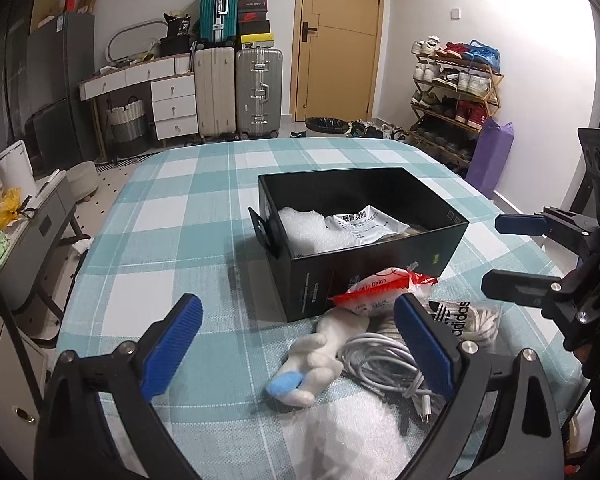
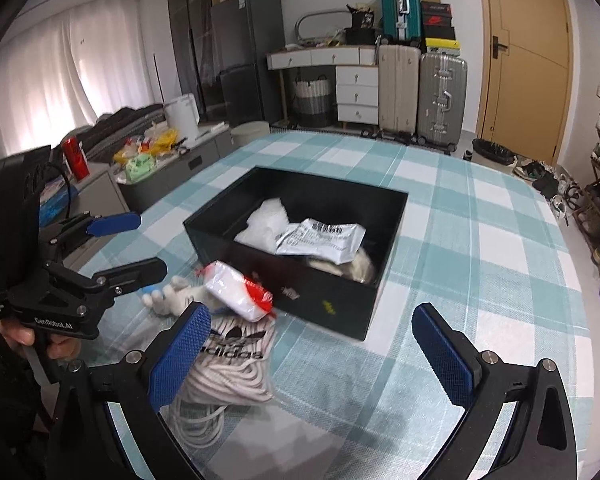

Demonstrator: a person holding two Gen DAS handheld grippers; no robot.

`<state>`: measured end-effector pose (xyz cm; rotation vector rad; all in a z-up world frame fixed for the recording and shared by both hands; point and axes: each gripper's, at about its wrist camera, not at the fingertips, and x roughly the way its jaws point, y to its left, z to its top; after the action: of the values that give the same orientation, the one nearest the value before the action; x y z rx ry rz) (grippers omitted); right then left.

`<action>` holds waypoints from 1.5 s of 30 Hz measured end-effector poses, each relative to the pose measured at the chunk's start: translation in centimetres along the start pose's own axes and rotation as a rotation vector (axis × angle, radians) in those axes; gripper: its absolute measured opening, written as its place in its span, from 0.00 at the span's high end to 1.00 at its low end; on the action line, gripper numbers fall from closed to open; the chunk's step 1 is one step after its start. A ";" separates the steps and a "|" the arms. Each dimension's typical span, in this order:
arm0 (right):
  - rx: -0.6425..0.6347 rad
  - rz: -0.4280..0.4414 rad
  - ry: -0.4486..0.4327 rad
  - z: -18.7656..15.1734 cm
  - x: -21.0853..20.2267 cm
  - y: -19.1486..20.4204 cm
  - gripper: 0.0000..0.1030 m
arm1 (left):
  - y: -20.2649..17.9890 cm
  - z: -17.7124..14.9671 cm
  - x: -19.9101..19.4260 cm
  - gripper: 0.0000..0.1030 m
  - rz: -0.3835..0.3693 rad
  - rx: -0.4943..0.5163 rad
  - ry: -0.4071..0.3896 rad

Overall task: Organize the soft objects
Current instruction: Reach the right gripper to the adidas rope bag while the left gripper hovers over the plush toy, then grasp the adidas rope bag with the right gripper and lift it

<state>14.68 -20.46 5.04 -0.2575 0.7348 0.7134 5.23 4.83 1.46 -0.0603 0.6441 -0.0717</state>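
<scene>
Filling the bottom of the left wrist frame, the left gripper [image 1: 300, 344] stood with its ribbed blue pads spread wide apart and nothing between them. Just beyond it, low and centre, a fuzzy white plush toy [image 1: 320, 354] with a blue tip lay beside a coil of smooth white cable [image 1: 384, 360], and crinkled bubble wrap [image 1: 340, 428] spread beneath them at the lower edge. Right of centre, a clear Adidas-printed bag [image 1: 466, 320] held looped cream cord. A soft red-and-white plastic packet [image 1: 384, 284] leaned against the near wall of the rectangular black cardboard box [image 1: 364, 264] in the middle of the frame. Inside the box sat more bubble wrap and a flat, wrinkled white pouch [image 1: 364, 224] with printed text.

At the bottom of the right wrist frame, the right gripper [image 2: 312, 356] was likewise open and empty, its left pad overlapping the corded bag [image 2: 228, 360]. All of it rested on a teal-and-white checked cloth [image 1: 204, 208]. Hard-shell suitcases [image 1: 236, 88] stood upright in the upper centre.
</scene>
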 end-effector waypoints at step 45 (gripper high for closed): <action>-0.069 0.161 0.190 -2.5 4.1 3.1 0.32 | -0.1 -1.7 1.8 0.06 -0.020 0.019 0.100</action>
<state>13.40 -17.21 0.49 -0.3351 0.9199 0.8760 5.59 4.56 -0.98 -0.0455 0.7430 -0.1007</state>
